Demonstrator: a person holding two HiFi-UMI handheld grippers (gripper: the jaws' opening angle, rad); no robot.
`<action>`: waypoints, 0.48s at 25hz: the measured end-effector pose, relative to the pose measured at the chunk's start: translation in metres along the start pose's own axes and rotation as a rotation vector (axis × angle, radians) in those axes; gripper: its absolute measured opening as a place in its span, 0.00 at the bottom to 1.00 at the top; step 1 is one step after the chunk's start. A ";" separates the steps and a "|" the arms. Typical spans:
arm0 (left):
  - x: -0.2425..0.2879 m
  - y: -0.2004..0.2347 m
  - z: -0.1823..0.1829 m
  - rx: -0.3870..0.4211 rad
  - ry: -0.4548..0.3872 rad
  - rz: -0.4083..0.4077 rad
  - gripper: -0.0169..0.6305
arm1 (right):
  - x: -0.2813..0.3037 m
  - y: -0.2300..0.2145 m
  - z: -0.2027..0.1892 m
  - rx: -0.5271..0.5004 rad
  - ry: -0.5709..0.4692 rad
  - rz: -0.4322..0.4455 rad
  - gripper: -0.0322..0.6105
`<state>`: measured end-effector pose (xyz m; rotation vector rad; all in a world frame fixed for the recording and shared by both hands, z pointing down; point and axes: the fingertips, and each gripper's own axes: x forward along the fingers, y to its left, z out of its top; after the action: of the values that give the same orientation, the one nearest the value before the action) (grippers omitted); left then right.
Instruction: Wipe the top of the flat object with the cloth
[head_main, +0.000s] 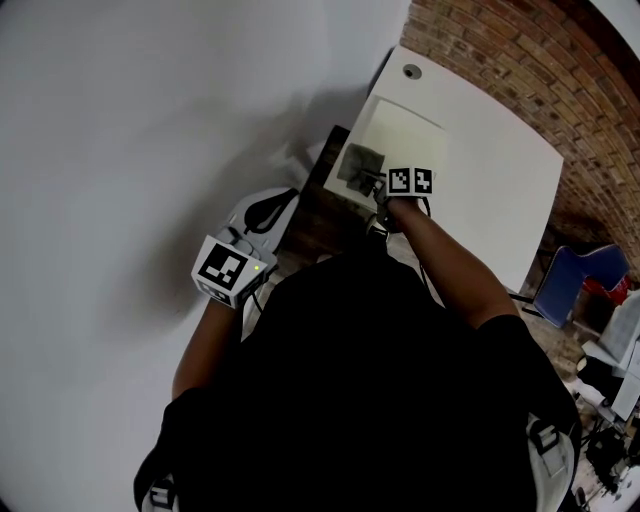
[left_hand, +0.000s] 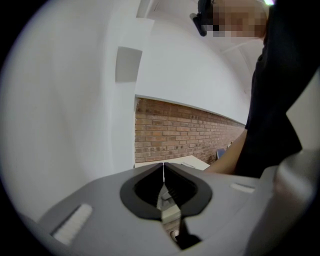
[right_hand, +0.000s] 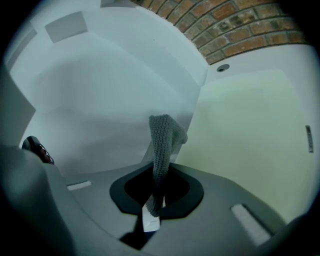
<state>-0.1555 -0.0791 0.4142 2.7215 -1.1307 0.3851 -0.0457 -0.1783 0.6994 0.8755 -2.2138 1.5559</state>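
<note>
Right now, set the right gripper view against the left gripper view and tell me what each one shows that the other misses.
Only the right gripper view: the grey cloth pinched in the right gripper, with the pale flat object beyond it. Only the left gripper view: the left gripper shut on nothing, plus the person's forearm and black top. Both: the brick wall and a white wall.

White wall (head_main: 120, 150) fills my frame's left; brick wall (head_main: 520, 60) upper right; blue chair (head_main: 575, 278) at right edge.
</note>
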 end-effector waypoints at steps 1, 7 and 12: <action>-0.002 0.000 0.000 0.000 -0.002 0.001 0.03 | 0.003 0.001 -0.003 0.004 0.007 -0.001 0.07; -0.007 -0.002 -0.006 -0.001 0.016 0.001 0.03 | 0.016 0.002 -0.017 0.033 0.026 0.005 0.07; -0.009 -0.006 -0.011 0.000 0.039 -0.007 0.03 | 0.018 -0.010 -0.024 0.040 0.045 -0.019 0.07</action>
<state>-0.1592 -0.0658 0.4212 2.7048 -1.1110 0.4350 -0.0558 -0.1635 0.7255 0.8615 -2.1446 1.6007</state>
